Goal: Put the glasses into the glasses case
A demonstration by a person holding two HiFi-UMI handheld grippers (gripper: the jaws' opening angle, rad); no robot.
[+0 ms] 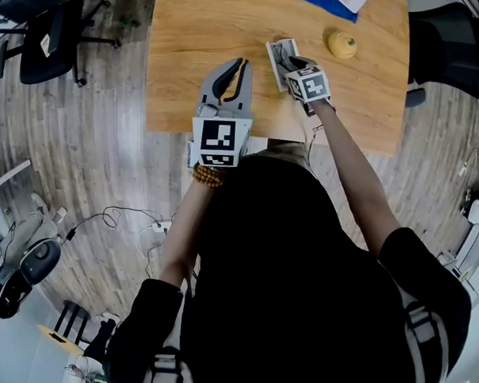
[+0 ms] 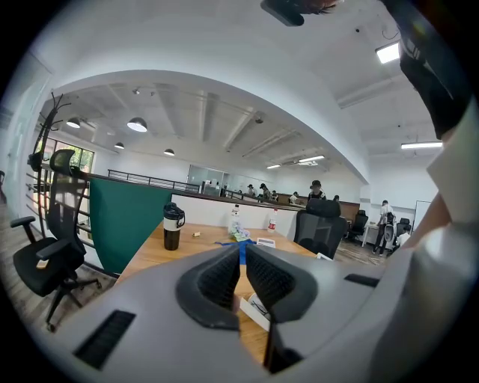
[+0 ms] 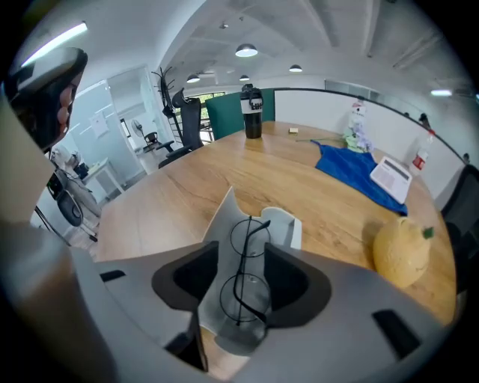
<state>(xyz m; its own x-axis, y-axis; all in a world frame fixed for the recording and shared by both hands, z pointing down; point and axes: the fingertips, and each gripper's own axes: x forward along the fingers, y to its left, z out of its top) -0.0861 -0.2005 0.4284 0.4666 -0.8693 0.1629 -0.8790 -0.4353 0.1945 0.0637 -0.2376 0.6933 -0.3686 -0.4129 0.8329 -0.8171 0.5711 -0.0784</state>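
Holds the right tongs tilted down right over the open case, jaws parted and pressing on nothing. Finds the glasses lying inside that case, straight between the parted jaws, folded, with the long axis running along the case and away from the tongs, one lens near, the other further off. Judges the placing as good as done: seems to call next for drawing the right tongs back and up without snagging the thin frame, then perhaps for folding down the grey flap raised at the left side of the case. Makes the right hand plainly the nearer one, being directly above the case. Carries the left tongs just left of the case, near it but not touching, pointing almost level across the surface, jaws brought together with nothing between them. Rests the case on a pale wooden surface. Shows a yellow fruit right of the case, well apart from it; beyond the case a blue cloth with a white card on it; far beyond the case a dark flask before a green screen. Opens out behind into a wide office with ceiling lamps, black chairs, and a grey plank floor on the near side of the case.
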